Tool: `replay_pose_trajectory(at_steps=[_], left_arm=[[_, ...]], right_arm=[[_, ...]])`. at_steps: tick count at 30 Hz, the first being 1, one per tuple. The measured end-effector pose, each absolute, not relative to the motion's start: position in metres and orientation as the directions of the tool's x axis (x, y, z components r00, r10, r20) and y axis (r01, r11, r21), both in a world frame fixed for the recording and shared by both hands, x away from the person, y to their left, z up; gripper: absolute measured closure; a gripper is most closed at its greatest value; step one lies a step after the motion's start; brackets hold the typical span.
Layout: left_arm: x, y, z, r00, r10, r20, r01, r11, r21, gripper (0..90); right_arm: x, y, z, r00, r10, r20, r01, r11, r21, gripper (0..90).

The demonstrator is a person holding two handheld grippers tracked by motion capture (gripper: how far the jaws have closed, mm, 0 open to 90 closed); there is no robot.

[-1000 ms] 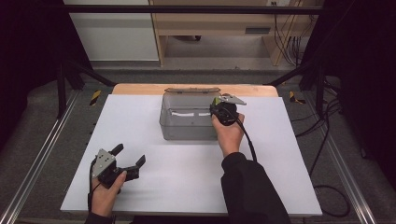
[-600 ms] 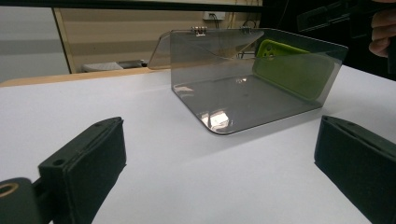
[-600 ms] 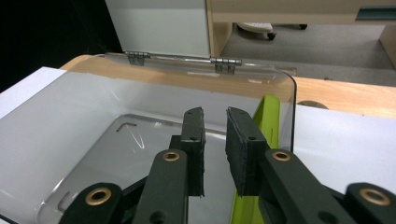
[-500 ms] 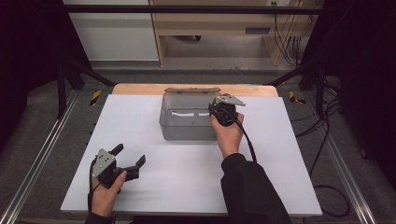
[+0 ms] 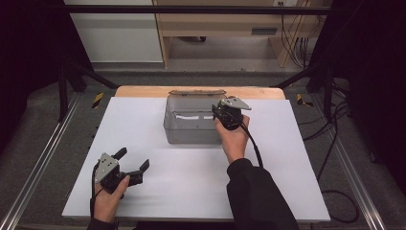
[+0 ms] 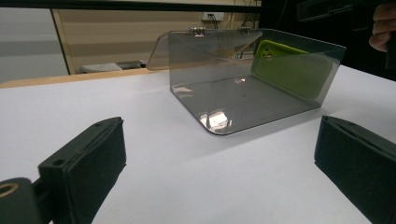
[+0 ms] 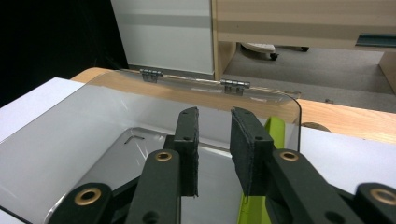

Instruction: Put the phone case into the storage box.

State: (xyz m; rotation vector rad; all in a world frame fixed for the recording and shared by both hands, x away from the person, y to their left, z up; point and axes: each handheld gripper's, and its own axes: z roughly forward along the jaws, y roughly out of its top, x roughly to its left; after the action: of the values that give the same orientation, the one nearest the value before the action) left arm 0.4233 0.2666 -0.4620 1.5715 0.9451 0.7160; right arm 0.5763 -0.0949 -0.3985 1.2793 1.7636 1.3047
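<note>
- Probably light, stiff and slick, the green phone case [image 6: 292,70] leans inside the clear box [image 5: 191,125]; grip its top edge.
- Right gripper [image 7: 214,144] hovers narrowly parted, empty; left gripper [image 5: 128,168] wide open, empty.

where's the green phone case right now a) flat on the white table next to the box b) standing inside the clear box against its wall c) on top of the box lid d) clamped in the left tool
b: the green phone case stands on edge inside the clear box, leaning against its wall, with the right tool above it, jaws narrowly apart and gripping nothing.
</note>
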Motion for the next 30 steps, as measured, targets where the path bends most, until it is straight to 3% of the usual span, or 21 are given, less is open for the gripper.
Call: replay_pose_trajectory(at_steps=[14, 30], left_arm=[[0.4233, 0.2665, -0.4620, 0.497, 0.867, -0.038, 0.196, -0.069, 0.978, 2.0], [0.4234, 0.2671, -0.4620, 0.496, 0.867, -0.039, 0.195, -0.068, 0.978, 2.1]], right_arm=[[0.5751, -0.0926, -0.3982, -0.386, 0.920, 0.072, 0.336, 0.067, 0.939, 66.5], [0.5722, -0.0888, -0.3958, -0.395, 0.918, 0.034, 0.277, 0.084, 0.957, 48.5]])
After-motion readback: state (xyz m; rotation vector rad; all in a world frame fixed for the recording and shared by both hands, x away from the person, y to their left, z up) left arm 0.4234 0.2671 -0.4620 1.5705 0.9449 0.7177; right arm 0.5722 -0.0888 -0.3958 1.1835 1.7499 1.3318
